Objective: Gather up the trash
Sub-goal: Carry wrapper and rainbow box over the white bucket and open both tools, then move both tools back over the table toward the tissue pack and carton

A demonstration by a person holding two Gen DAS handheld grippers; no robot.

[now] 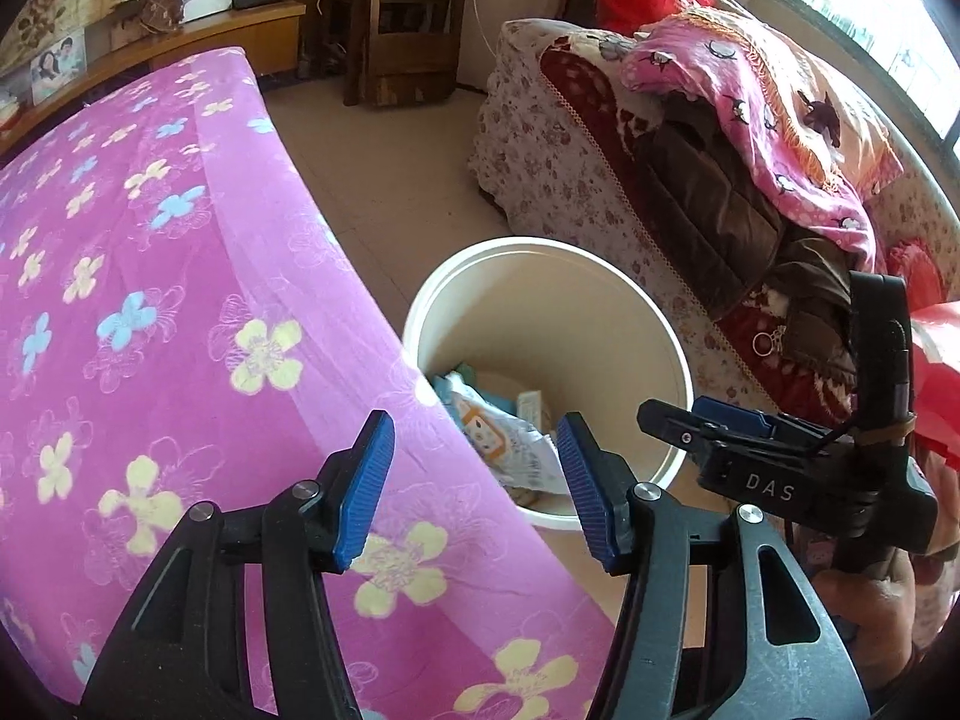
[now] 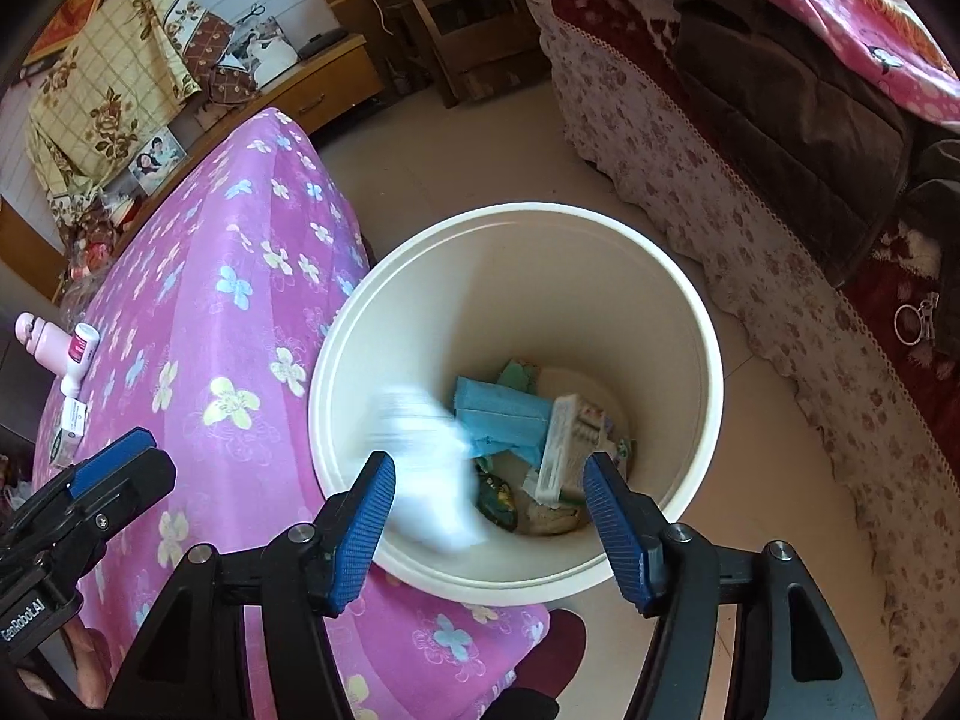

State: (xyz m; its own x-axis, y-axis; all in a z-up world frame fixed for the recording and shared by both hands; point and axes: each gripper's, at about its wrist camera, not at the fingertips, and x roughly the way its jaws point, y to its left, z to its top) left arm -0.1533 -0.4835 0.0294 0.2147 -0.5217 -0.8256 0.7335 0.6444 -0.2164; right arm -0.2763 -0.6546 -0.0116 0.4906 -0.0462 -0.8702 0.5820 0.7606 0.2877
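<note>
A white wrapper, blurred in mid-fall, is seen inside the bin beside the pink-covered table, above boxes and packets. The right gripper and left gripper are both held apart, with nothing gripped. Such trash is judged light, soft and crushable; it is best pinched at an edge.

cream bin, pink flowered cloth

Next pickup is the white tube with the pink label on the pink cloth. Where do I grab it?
Grip the white tube across its body at the pink label, coming from above. It seems to lie flat on the pink cloth, beside a pink bottle, so close across its width.
</note>
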